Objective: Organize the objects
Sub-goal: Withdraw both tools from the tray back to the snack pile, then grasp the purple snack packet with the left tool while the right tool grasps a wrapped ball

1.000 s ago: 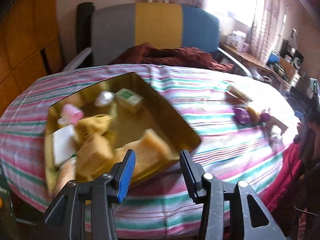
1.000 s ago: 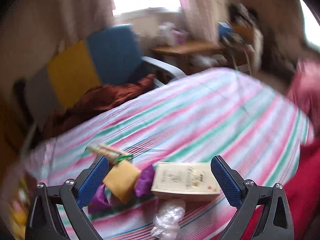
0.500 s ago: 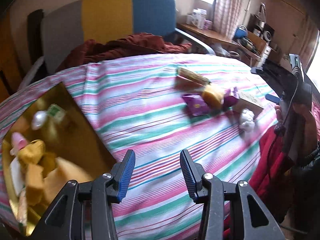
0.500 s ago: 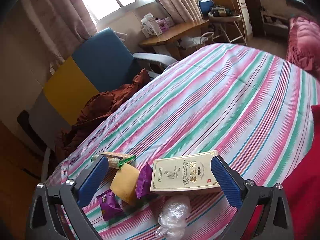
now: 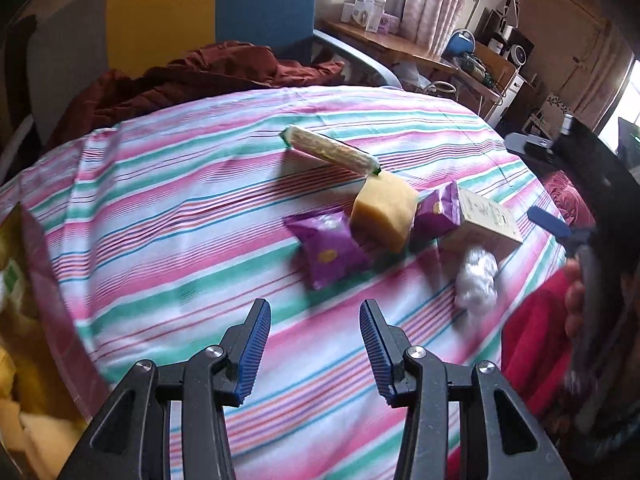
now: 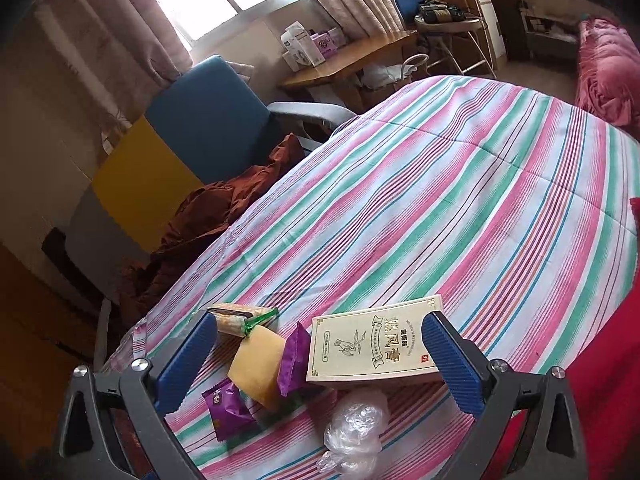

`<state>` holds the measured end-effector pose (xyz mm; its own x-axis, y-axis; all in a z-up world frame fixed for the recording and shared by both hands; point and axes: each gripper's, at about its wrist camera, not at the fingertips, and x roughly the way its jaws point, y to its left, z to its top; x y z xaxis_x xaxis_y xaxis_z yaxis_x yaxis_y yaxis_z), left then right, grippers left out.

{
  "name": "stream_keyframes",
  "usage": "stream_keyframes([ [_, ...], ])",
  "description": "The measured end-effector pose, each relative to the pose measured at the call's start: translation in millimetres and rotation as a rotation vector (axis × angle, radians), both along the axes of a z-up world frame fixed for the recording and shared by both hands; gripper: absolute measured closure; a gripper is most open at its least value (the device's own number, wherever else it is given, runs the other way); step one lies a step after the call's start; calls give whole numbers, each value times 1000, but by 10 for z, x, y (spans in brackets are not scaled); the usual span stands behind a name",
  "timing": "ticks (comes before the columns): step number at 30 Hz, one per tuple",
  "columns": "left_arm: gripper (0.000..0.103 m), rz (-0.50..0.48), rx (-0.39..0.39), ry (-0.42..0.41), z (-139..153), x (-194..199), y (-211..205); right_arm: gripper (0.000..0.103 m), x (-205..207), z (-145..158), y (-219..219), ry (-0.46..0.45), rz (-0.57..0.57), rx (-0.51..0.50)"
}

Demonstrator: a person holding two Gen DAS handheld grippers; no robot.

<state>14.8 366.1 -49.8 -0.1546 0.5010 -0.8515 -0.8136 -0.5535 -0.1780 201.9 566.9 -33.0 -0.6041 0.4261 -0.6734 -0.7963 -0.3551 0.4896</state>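
A cluster lies on the striped tablecloth [image 5: 180, 216]: a purple snack packet [image 5: 328, 252], a yellow sponge block [image 5: 384, 208], a second purple packet [image 5: 438, 210], a cream box [image 5: 486, 220], a crumpled clear plastic wrap [image 5: 476, 280] and a long green-ended cracker packet [image 5: 328, 150]. My left gripper [image 5: 315, 348] is open and empty, short of the purple packet. My right gripper [image 6: 320, 360] is open wide and empty, above the sponge [image 6: 256, 364], box [image 6: 372, 344], packets [image 6: 228, 408] and wrap [image 6: 356, 428]. It also shows at the right edge of the left wrist view [image 5: 560, 216].
A gold tray [image 5: 24, 340] holding yellow sponges sits at the left edge. A grey, yellow and blue chair [image 5: 172, 16] with a brown garment [image 5: 192, 76] stands behind the table. A wooden desk [image 6: 344, 60] with boxes is beyond. Red fabric [image 6: 600, 360] lies at the right table edge.
My left gripper swung right, from over the gold tray to facing the cluster of packets. My right gripper steadied above the cluster. Both stayed open.
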Motion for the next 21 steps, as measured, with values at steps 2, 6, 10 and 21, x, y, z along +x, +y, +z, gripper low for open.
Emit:
stream_keyframes([
  [2,56,-3,-6,-11,-41,-27,108,0,-6,-5,5,4,5,-4],
  [6,56,12,-21,-47,-159,-120,317,0,-21,-19,16,8,14,-15],
  [10,56,34,-30,-99,-263,-222,488,0,-50,-47,18,4,29,-28],
  [21,60,58,-48,-117,-509,-392,730,0,-133,-87,16,-18,71,-41],
])
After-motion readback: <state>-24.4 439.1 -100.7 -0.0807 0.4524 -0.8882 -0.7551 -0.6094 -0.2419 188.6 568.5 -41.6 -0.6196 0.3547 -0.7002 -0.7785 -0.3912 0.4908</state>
